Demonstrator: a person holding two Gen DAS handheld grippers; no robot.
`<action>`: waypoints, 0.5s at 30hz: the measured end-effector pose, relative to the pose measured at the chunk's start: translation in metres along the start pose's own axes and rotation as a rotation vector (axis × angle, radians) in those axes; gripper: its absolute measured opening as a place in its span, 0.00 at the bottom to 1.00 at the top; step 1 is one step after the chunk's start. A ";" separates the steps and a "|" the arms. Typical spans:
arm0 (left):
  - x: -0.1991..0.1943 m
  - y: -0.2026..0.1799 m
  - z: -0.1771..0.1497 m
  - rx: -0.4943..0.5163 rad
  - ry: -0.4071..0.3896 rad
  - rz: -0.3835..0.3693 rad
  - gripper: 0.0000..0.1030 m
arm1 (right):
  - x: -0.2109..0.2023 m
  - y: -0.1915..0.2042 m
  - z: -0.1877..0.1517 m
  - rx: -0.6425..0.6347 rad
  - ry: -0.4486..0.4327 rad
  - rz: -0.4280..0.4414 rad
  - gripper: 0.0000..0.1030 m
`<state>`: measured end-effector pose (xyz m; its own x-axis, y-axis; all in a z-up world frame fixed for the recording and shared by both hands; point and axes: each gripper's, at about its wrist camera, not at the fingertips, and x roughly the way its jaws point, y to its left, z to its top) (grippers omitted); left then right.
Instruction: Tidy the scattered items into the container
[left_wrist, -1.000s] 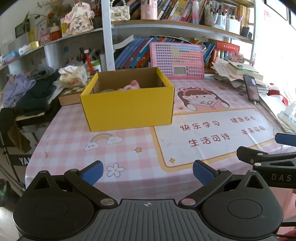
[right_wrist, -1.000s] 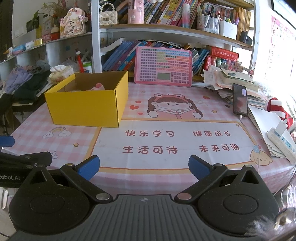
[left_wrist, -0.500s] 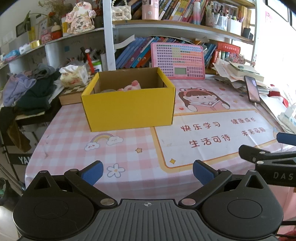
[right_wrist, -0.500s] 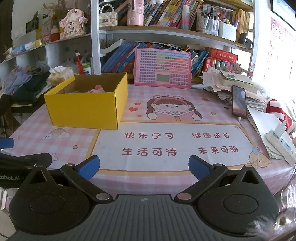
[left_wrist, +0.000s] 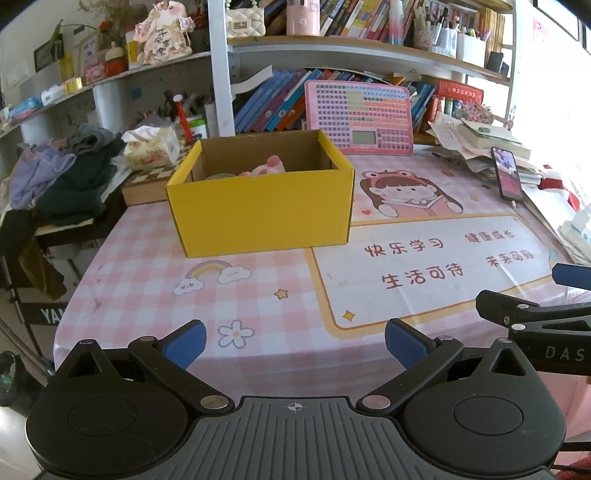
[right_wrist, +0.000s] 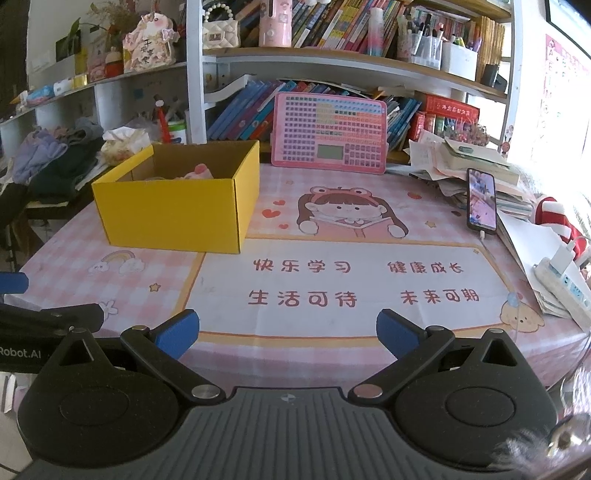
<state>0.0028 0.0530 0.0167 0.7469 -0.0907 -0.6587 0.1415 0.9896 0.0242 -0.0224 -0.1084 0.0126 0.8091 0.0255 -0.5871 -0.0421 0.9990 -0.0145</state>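
A yellow cardboard box (left_wrist: 258, 206) stands open on the pink checked tablecloth (left_wrist: 147, 288); it also shows in the right wrist view (right_wrist: 173, 218). A pink plush item (left_wrist: 266, 168) lies inside it, partly hidden by the walls, and shows in the right wrist view (right_wrist: 199, 171) too. My left gripper (left_wrist: 293, 343) is open and empty, held back at the table's near edge. My right gripper (right_wrist: 288, 330) is open and empty, also at the near edge, right of the left one.
A pink toy keyboard board (right_wrist: 328, 134) leans against the bookshelf behind the box. A phone (right_wrist: 481, 199) lies on stacked papers at the right. A power strip (right_wrist: 565, 288) sits at the right edge. Clothes (left_wrist: 62, 177) and a tissue box (left_wrist: 151, 147) lie left.
Both grippers have drifted slightly back and up from the table; the view has shifted a little. Both stay open and empty.
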 end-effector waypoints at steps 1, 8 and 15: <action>0.000 -0.001 0.000 0.001 0.000 0.000 1.00 | 0.000 0.000 0.000 0.000 0.000 0.000 1.00; 0.002 -0.005 0.002 0.015 0.005 -0.004 1.00 | 0.002 -0.002 -0.002 0.003 0.004 -0.004 1.00; 0.004 -0.006 0.003 0.022 0.010 -0.006 1.00 | 0.004 -0.004 -0.002 0.009 0.008 -0.010 1.00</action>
<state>0.0072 0.0458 0.0162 0.7398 -0.0955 -0.6661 0.1601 0.9864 0.0365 -0.0201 -0.1124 0.0091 0.8045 0.0151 -0.5938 -0.0286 0.9995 -0.0133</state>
